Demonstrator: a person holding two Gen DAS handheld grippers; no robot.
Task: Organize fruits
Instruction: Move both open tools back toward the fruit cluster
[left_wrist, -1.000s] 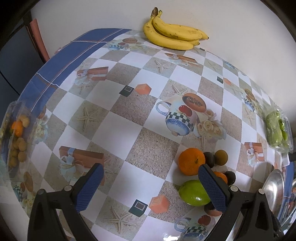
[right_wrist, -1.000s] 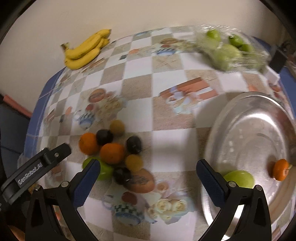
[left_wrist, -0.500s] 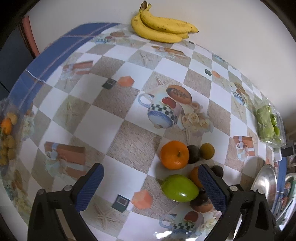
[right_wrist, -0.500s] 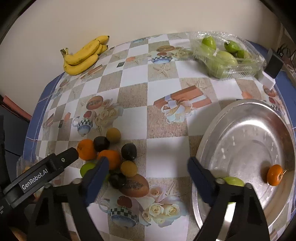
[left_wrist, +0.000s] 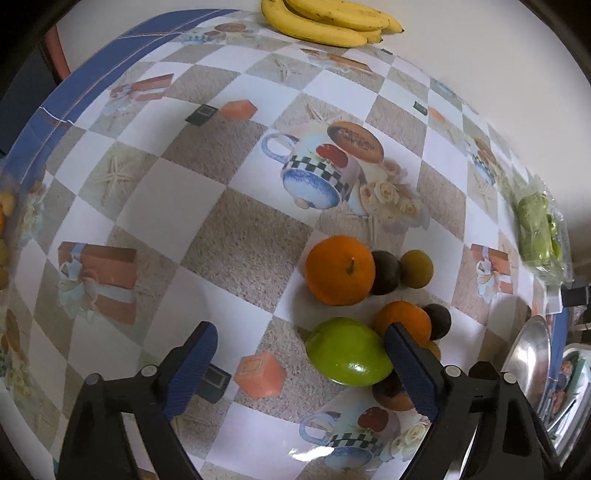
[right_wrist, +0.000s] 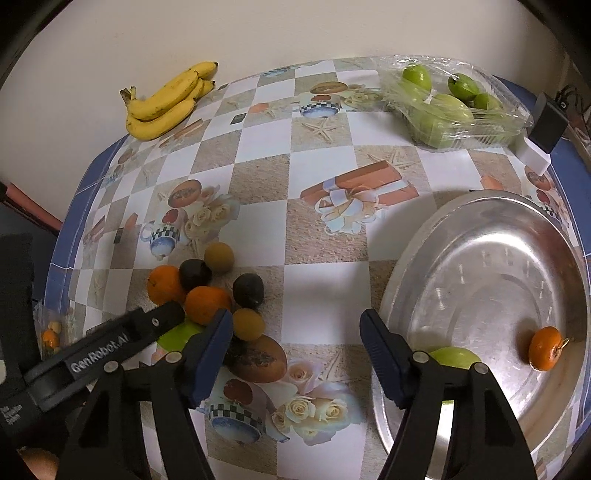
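A round metal tray (right_wrist: 480, 258) sits at the right of the table, holding a green fruit (right_wrist: 454, 357) near its front rim and a small orange one (right_wrist: 546, 348) further right, the two well apart. At the far edge a clear plastic punnet (right_wrist: 454, 107) wrapped in film holds several green fruits. Loose on the cloth lies a cluster — a large orange (left_wrist: 340, 270), a second orange (left_wrist: 402, 321), a glossy green fruit (left_wrist: 349, 352), dark round fruits and dull yellow-brown ones, most touching. The left gripper (left_wrist: 299, 369) has just been narrowing its jaws yet they stand wide, gripping nothing; the glossy green fruit lies between them, right against the right-hand finger, though contact cannot be told. The right gripper (right_wrist: 295, 354) has also just been closing and is part open over bare cloth, empty. A bunch of bananas (right_wrist: 166, 101) lies by the plain pale wall. The tablecloth (left_wrist: 221, 229) is checked white and sandy — printed with cups, gift boxes and starfish, bordered in blue.
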